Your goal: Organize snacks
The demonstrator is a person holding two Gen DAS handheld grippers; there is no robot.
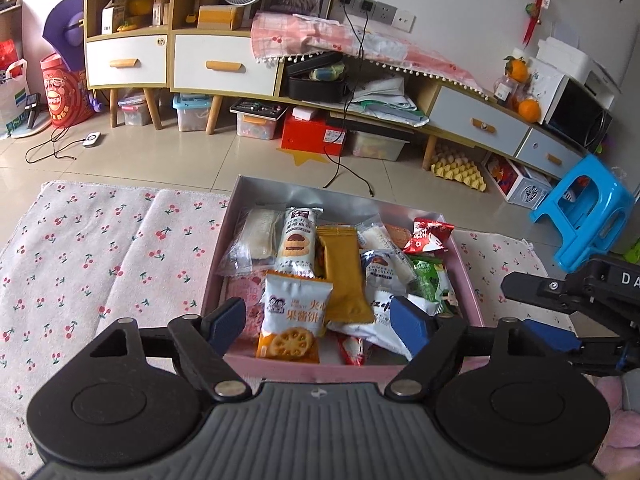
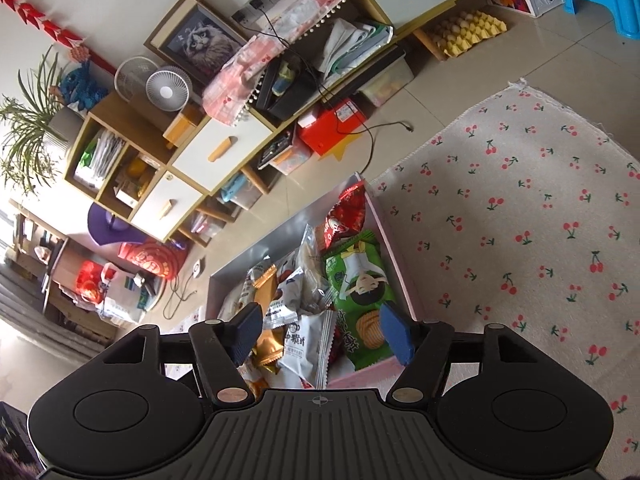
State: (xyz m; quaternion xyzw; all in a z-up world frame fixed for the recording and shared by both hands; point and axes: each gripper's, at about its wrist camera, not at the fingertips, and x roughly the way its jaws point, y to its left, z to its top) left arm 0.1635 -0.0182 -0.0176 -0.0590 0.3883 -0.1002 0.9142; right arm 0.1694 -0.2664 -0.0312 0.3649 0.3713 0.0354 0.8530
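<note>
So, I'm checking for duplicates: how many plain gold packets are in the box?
1: the gold packet lies mid-box atop other snacks; more may be buried underneath.

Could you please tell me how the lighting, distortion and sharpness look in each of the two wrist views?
Left wrist view: even daylight, no harsh glare; fisheye bends the long wooden cabinet into a curve; the packets in the pink cardboard snack box read sharp. Right wrist view: the scene sits tilted, a blown-out bright patch washes the left edge, and the cherry-print cloth stays crisp.
</note>
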